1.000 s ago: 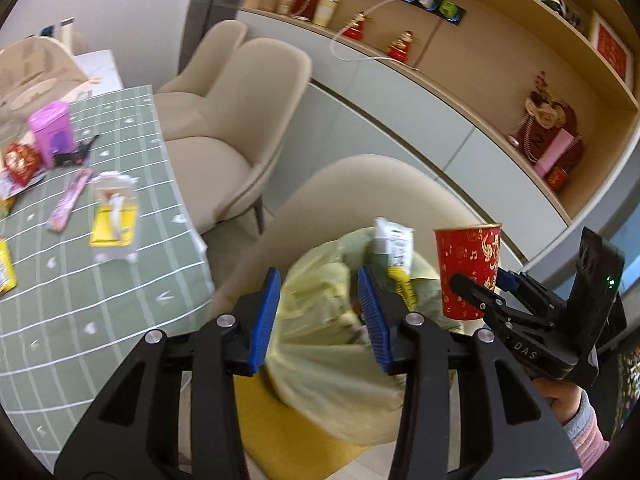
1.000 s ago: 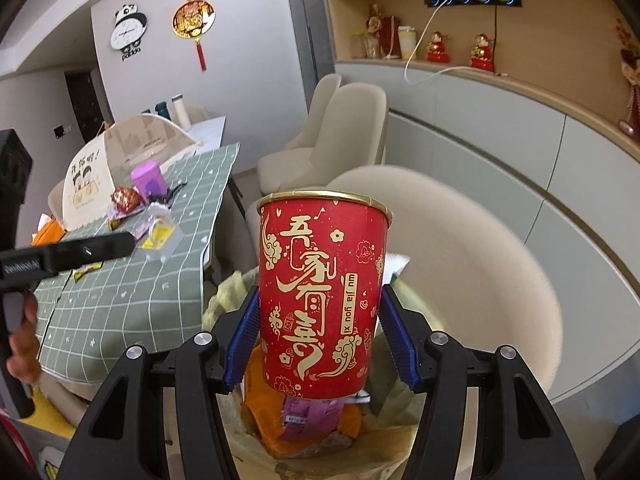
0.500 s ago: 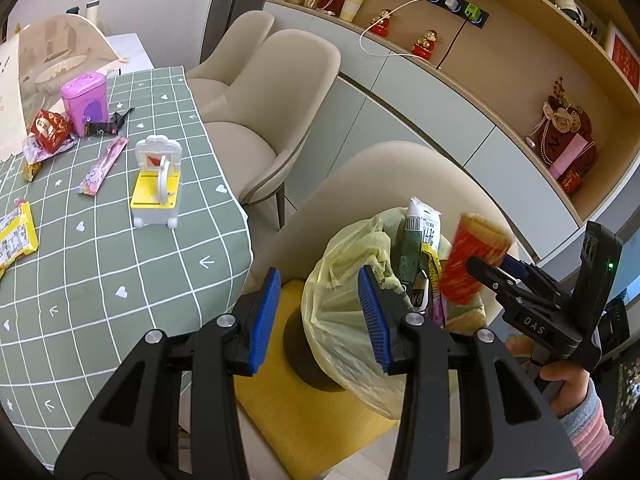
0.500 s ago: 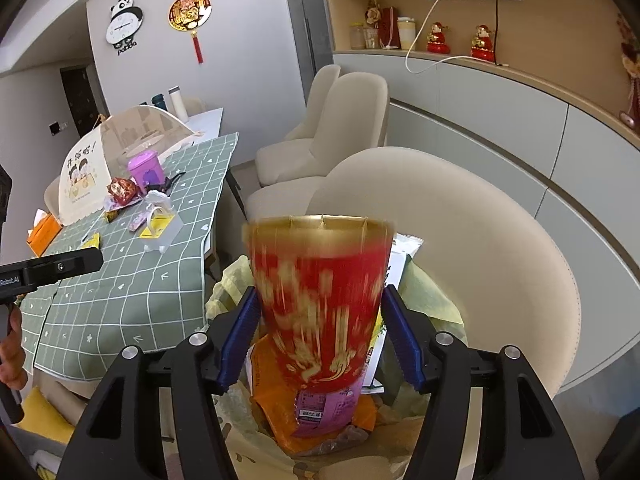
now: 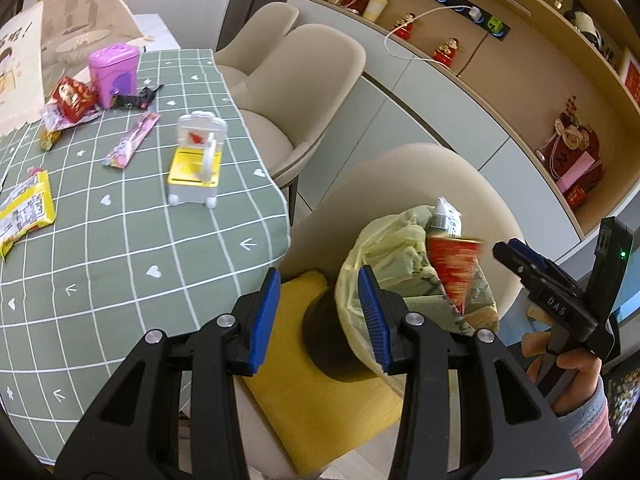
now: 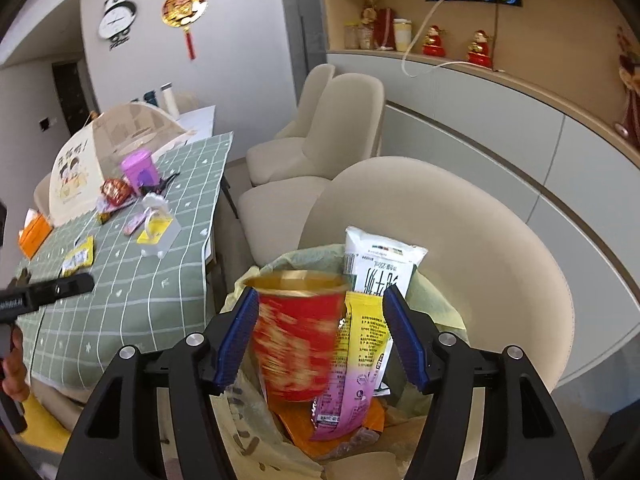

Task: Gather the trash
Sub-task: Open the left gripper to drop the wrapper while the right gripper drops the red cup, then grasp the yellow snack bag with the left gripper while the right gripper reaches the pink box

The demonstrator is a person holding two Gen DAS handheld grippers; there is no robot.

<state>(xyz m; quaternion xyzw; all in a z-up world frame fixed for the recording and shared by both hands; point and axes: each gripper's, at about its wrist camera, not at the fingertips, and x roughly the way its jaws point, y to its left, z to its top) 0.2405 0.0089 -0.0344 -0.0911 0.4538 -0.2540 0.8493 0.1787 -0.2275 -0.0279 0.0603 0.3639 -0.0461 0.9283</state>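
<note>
Dining room, green checked table (image 5: 120,248) with wrappers. Beside it on a chair, trash bag (image 6: 440,312). Red cup (image 6: 296,344) blurry, dropping into bag between wide-open right gripper (image 6: 320,340). Left gripper (image 5: 318,320) half open, holding nothing.

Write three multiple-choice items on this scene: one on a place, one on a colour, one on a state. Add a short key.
1. Where is the red paper cup?
A. on the table
B. in the mouth of the trash bag
C. on the shelf

2. What colour is the tablecloth?
A. blue
B. green with white lines
C. plain white

3. How is the right gripper?
A. open
C. shut on a wrapper
B. out of view

Key: B, the cup sits blurred among wrappers in the bag; B, a green grid shows; A, its pads stand apart from the cup.
</note>
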